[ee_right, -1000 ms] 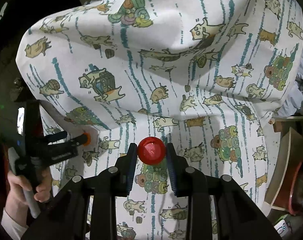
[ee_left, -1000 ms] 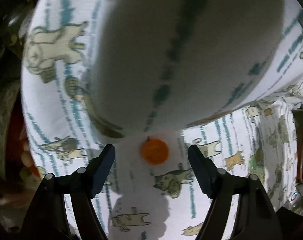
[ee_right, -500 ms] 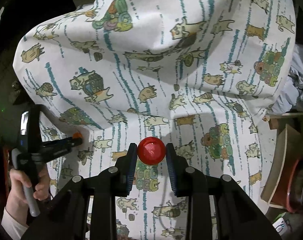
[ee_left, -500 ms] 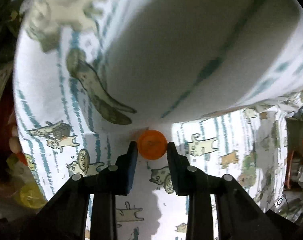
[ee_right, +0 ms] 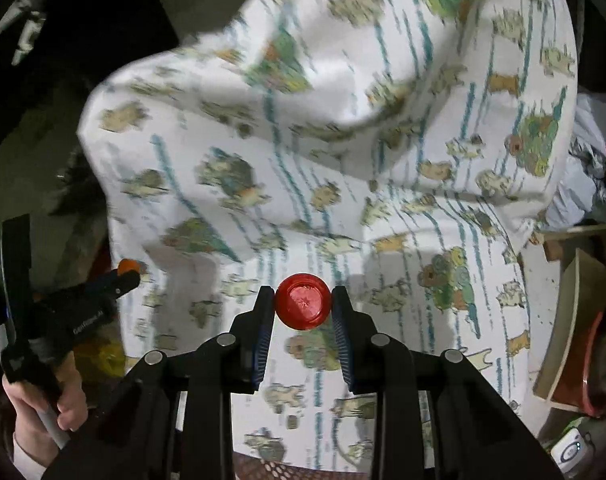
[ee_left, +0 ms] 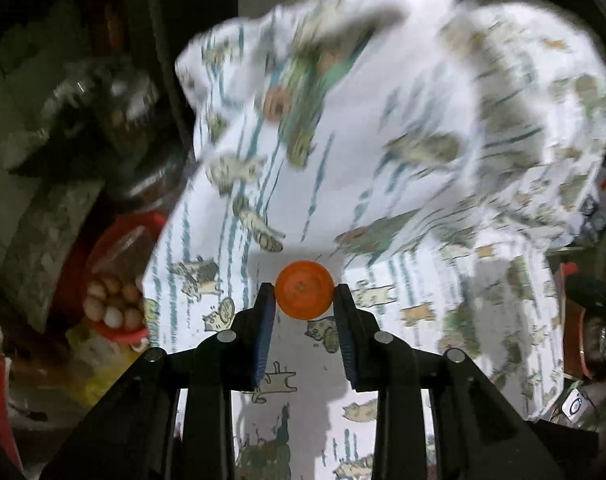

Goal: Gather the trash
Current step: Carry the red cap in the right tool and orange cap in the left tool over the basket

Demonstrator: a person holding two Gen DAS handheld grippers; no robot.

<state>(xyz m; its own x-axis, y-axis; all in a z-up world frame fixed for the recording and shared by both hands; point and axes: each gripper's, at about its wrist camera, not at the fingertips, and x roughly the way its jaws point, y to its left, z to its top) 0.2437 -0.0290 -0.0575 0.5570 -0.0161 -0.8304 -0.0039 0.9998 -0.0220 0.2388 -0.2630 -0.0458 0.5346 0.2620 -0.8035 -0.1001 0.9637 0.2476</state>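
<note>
An orange bottle cap (ee_left: pixel 304 290) sits pinched between the pads of my left gripper (ee_left: pixel 304 298), lifted above the cat-print white cloth (ee_left: pixel 383 168). In the right wrist view a red bottle cap (ee_right: pixel 303 301) is clamped in my right gripper (ee_right: pixel 302 304), also held over the cat-print cloth (ee_right: pixel 323 140). The left gripper (ee_right: pixel 123 276) shows at the left edge of that view, held by a hand (ee_right: pixel 43 404), with the orange cap (ee_right: pixel 127 266) at its tip. The cloth lies bunched into a tall fold behind both caps.
A red bowl with small round eggs (ee_left: pixel 115 300) and a yellow bag (ee_left: pixel 99 364) lie left of the cloth. Wooden boards and a red-rimmed container (ee_right: pixel 575 340) stand at the right edge. Crumpled grey wrapping (ee_right: pixel 595 172) lies at the far right.
My left gripper closed on the orange cap, then rose off the cloth with it. The right gripper lifted a little, still gripping the red cap.
</note>
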